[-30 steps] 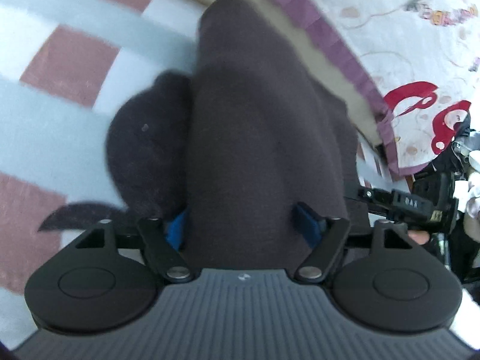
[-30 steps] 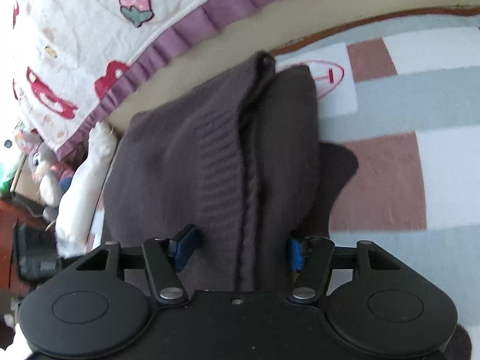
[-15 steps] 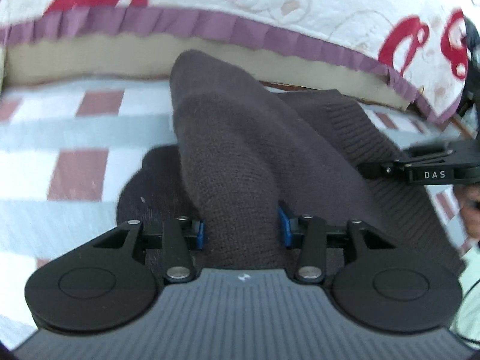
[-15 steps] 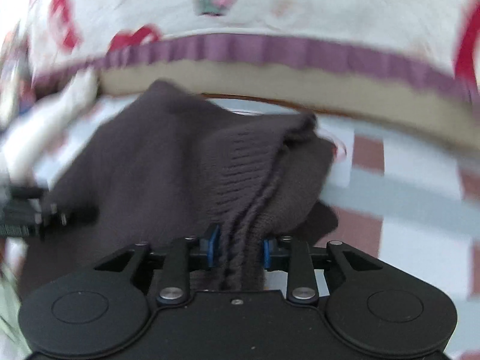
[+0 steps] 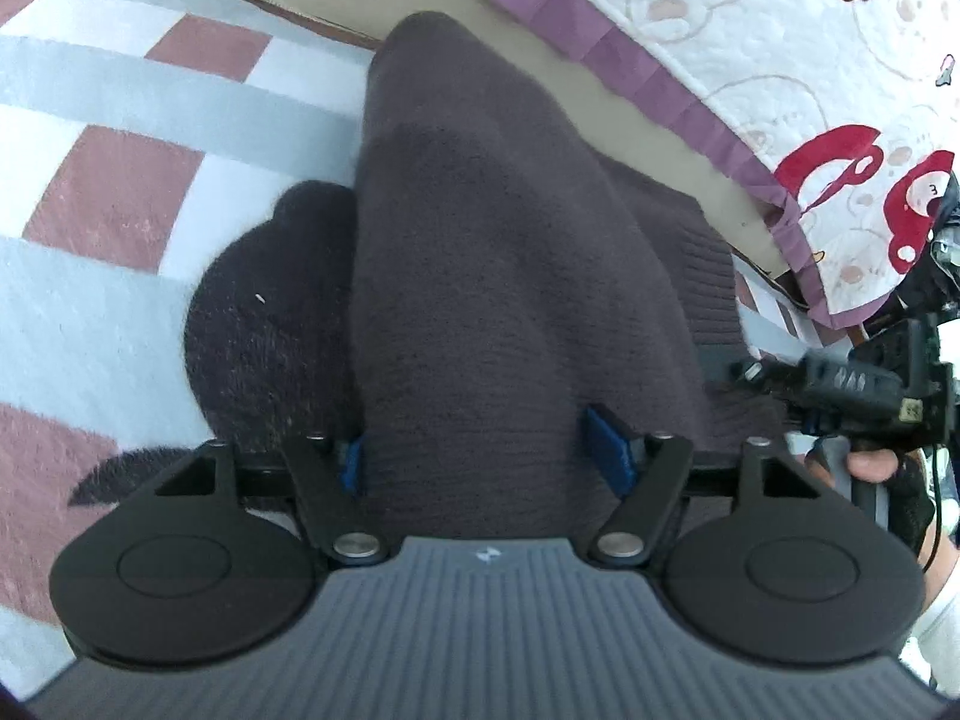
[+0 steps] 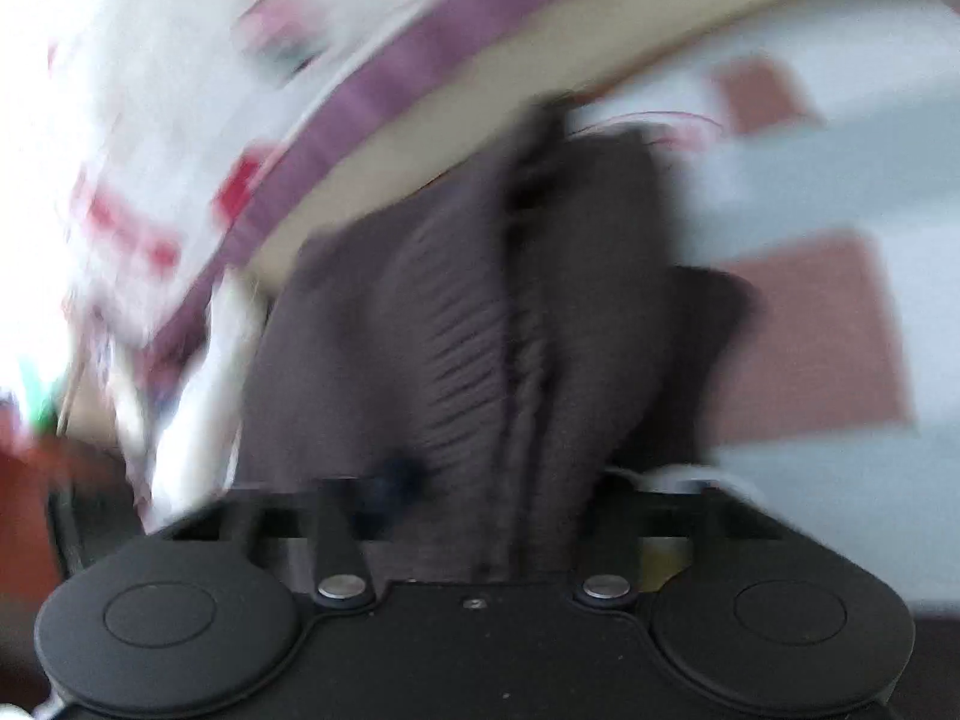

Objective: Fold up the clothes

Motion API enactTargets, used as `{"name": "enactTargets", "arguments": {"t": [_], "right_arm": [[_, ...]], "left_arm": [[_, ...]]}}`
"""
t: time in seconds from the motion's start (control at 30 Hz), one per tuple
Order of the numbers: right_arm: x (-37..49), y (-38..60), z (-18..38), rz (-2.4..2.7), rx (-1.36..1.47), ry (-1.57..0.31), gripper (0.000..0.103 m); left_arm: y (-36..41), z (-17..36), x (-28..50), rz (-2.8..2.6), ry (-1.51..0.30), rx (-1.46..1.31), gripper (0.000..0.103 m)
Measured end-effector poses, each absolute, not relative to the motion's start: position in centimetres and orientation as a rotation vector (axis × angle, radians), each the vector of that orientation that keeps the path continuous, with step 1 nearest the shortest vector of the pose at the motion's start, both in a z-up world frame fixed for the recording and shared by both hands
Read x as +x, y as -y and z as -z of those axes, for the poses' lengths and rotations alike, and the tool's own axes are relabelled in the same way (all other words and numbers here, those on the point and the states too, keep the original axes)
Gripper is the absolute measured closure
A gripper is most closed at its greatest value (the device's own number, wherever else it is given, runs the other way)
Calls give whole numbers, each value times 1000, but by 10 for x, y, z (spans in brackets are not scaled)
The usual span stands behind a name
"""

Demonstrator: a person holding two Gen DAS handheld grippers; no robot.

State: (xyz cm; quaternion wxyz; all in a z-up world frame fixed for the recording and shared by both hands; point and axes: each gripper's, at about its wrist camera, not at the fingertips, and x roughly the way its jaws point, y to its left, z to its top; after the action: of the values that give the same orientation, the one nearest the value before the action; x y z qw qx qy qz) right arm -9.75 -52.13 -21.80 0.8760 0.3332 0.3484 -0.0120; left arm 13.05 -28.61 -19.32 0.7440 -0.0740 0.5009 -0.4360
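A dark brown knit sweater [image 5: 480, 240] lies bunched on a checked blanket [image 5: 120, 192], and a thick fold of it rises between the fingers of my left gripper [image 5: 480, 456]. Both blue pads [image 5: 354, 459] touch the fold while the jaws are opening. In the blurred right wrist view, the ribbed edge of the sweater [image 6: 468, 330] runs up into my right gripper [image 6: 498, 480]. Its jaws are closing on that fold. A hand [image 5: 870, 468] on the right gripper's handle shows at the right edge of the left wrist view.
A white quilt [image 5: 750, 60] with red prints and a purple border lies just behind the sweater, over a tan strip [image 5: 540, 42]. The pink, grey and white blanket [image 6: 810, 324] spreads to the outer side. Something white and soft [image 6: 192, 390] sits at the right view's left.
Half a second ago both views faced the quilt border squarely, jaws narrower on the folds. Both have since swung back to about the first frames' angle, jaws wider. The right view is now smeared.
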Motion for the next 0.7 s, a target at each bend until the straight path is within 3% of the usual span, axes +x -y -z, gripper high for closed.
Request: {"name": "enactTargets", "arguments": {"t": [0.07,0.13,0.33,0.7], "right_arm": [[-92,503,197,31,586,-719,77],[-93,483,172,42,511,-690,79],[-94,423,104,56,302,-624,81],[-60,350,49,-87,200,-570,81]], "left_arm": [[287,182,125,954,-1035,-94,63],[290,164,112,947,-939,-6,66],[280,118,89,903,-715,125,66],[172,65,93,755,-651,59,66]]}}
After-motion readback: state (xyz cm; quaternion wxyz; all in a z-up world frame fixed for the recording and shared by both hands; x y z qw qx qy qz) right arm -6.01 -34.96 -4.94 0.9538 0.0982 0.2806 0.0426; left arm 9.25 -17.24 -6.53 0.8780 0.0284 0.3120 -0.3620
